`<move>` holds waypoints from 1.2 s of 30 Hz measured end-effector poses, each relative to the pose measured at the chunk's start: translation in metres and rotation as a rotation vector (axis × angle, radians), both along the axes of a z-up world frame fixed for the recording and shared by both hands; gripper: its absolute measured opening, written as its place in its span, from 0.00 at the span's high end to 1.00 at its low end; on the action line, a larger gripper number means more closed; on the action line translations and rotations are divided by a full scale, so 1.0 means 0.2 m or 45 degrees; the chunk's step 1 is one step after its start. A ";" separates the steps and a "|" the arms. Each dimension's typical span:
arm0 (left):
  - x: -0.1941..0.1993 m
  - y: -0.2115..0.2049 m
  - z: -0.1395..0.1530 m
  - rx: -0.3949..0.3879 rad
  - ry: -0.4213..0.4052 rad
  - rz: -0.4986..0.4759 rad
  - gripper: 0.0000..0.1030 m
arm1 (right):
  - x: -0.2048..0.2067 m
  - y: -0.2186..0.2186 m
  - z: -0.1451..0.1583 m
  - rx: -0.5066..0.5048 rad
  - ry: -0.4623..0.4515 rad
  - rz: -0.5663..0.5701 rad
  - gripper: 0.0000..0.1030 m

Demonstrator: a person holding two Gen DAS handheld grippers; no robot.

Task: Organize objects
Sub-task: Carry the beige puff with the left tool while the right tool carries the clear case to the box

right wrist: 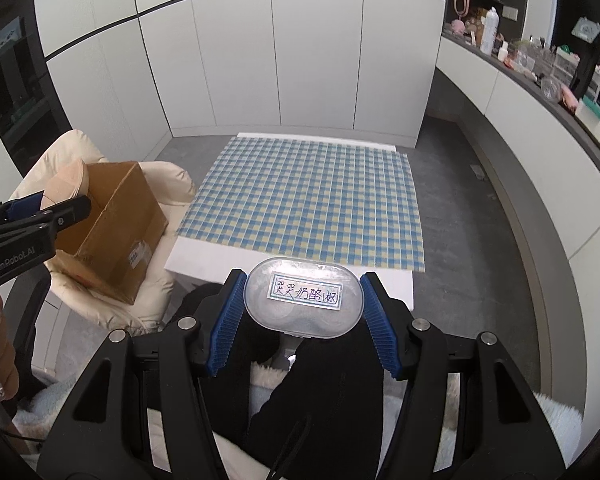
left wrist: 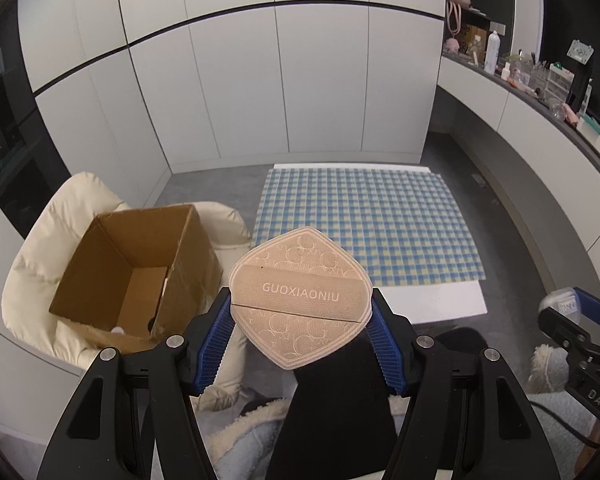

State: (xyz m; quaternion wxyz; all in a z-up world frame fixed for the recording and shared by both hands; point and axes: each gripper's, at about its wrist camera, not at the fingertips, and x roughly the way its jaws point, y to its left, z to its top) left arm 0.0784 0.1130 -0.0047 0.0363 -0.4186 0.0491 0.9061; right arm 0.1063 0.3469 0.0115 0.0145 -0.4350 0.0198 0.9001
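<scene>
Left gripper [left wrist: 300, 312] jaws clamp beige case [left wrist: 300, 300] (cardboard box [left wrist: 136, 276] beside).

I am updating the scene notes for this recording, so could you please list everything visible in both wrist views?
Pouch: one, beige, printed GUOXIAONIU, clamped in the left gripper.
Plastic case: one, clear, handwritten label, clamped in the right gripper.
Cardboard box: one, brown, open, on the padded coat left of the table.
Padded coat: one, cream, under the box.
Checked cloth: one, blue and yellow, spread on the table, bare.
Table: one, white, low.
Cabinets: white, along the back wall.
Counter clutter: several bottles and boxes, far right, too small to tell.
Left gripper: black, blue pads.
Right gripper: black, blue pads.
</scene>
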 end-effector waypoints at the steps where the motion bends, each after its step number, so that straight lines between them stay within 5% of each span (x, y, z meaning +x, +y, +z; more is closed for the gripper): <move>1: 0.01 -0.01 -0.01 -0.008 0.004 0.005 0.37 | 0.01 0.00 -0.01 -0.006 -0.008 0.000 0.41; 14: 0.02 -0.02 -0.14 -0.004 -0.060 -0.006 0.37 | 0.17 0.10 -0.19 0.011 -0.103 -0.040 0.41; 36: 0.01 -0.09 -0.19 0.001 -0.104 0.055 0.37 | 0.14 0.11 -0.20 0.021 -0.107 -0.013 0.41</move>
